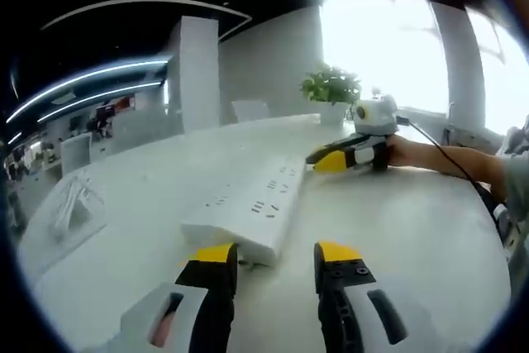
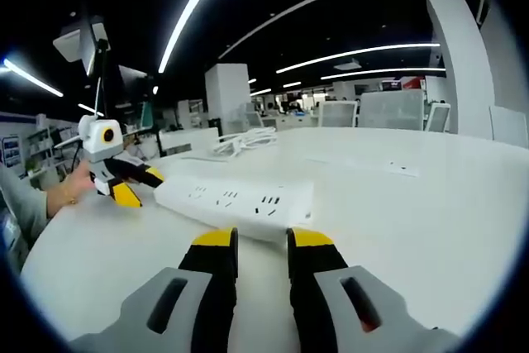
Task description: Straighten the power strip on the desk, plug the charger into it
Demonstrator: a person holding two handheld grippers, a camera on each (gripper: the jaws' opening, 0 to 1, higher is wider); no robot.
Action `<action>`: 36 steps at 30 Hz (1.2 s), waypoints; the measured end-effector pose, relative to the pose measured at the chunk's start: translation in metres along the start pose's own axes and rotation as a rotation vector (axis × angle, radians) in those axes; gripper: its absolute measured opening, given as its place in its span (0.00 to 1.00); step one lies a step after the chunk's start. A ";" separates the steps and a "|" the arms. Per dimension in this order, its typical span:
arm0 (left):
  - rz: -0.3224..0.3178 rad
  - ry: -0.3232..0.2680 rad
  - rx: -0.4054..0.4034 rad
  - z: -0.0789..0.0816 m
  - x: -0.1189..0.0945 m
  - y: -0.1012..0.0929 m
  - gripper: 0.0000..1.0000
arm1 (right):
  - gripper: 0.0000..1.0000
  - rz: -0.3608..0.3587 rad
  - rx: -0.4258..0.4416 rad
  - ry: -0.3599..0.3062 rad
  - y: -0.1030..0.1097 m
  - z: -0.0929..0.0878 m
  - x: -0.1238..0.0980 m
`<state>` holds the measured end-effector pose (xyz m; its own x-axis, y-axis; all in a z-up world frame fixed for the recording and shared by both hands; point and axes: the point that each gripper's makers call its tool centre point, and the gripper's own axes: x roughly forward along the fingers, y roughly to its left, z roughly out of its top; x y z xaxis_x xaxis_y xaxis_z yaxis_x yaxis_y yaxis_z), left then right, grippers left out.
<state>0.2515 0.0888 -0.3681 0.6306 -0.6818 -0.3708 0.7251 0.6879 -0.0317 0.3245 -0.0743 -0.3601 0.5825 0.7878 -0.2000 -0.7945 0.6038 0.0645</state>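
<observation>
Lying flat on white surface point(image 1: 397, 229): strip point(image 1: 248, 208), sockets up, between both tongs. Left tongs point(image 1: 275, 255) at one short end, jaws apart, nothing held, not touching. Right tongs point(image 2: 263, 239) near opposite end, jaws slightly apart, nothing held. White cable coil point(image 2: 240, 142) beyond strip. Plant point(image 1: 332, 88) at far edge.

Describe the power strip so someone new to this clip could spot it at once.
On the white desk, look just ahead of the left claw. The power strip is the long white block with rows of socket slots, unlike the loose white cable bundle farther left.
</observation>
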 end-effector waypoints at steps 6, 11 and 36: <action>0.011 0.006 0.016 -0.001 0.000 0.000 0.38 | 0.23 -0.008 0.002 -0.001 0.003 -0.001 -0.005; -0.005 -0.006 0.023 -0.002 -0.004 -0.003 0.37 | 0.23 -0.008 0.003 -0.001 0.006 -0.001 -0.009; -0.068 -0.016 0.046 -0.007 -0.017 -0.018 0.32 | 0.22 0.045 -0.006 0.009 0.021 -0.005 -0.024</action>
<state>0.2253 0.0899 -0.3675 0.5834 -0.7310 -0.3539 0.7782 0.6279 -0.0140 0.2930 -0.0810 -0.3589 0.5450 0.8129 -0.2054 -0.8206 0.5674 0.0682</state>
